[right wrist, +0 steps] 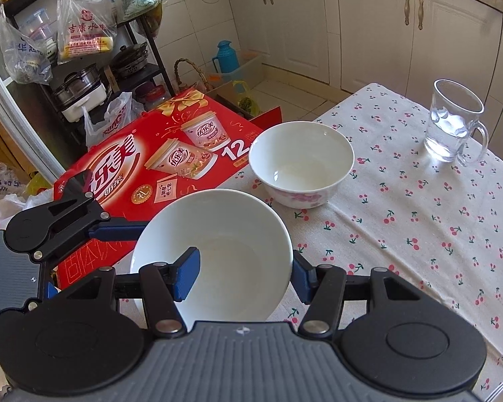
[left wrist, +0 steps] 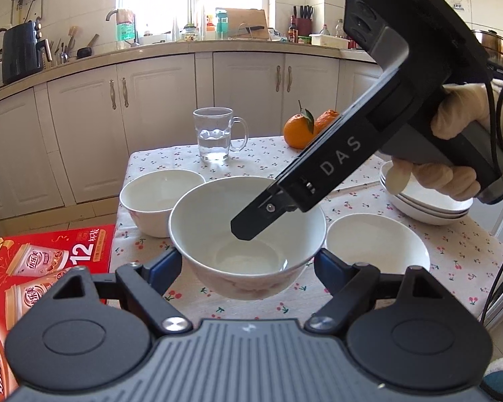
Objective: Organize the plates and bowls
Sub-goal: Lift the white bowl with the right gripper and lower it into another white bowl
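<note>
"DAS" stands on the right gripper (left wrist: 251, 224) at right of frame; "12" on the red box (right wrist: 157, 164), centre-left.

oranges (left wrist: 305, 127) partly hidden, plate stack (left wrist: 429, 206) half covered

A glass mug (left wrist: 214, 134) holding a little water stood near the far edge of the desk's cherry-print cloth (left wrist: 452, 258), two oranges (left wrist: 298, 130) to its right. A red gift box (right wrist: 144, 164) lay beside the desk, a teal thermos (right wrist: 224, 57) behind it on the floor.

White bowl (left wrist: 248, 234) lifted off table (left wrist: 402, 254)
</note>
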